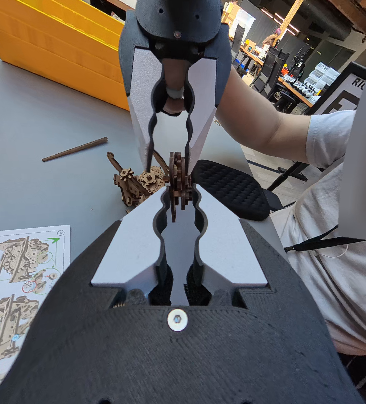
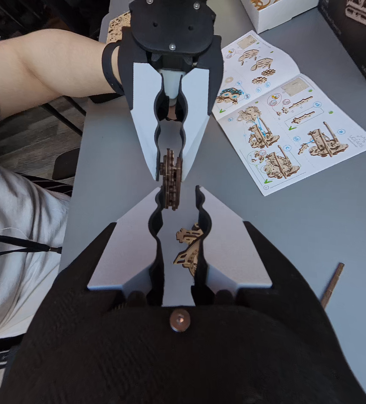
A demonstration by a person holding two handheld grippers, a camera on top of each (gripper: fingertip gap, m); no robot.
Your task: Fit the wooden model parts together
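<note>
- The gear stack (image 1: 178,183) is pinched edge-on in the left gripper (image 1: 179,192), near the fingertips, in the air above the table (image 1: 46,122).
- The right gripper (image 2: 178,192) faces it with its jaws parted. In the right wrist view one finger lies against the stack's side and the other stands clear, so it is not clamping.
- Risk: the hold is shallow, near the tips. A sideways push from the right gripper could probably twist the stack or pop it out.
- Risk: the discs look thin and layered, so a hard squeeze might shift them on their axle or snap a tooth.
- The stack is several dark-brown laser-cut toothed discs, seen on edge.
- The model base (image 1: 138,185), paler wood with small cogs and a lever, sits on the table below the grippers.
- A stick (image 1: 75,149) lies apart, and a manual (image 2: 286,113) lies open nearby.
</note>
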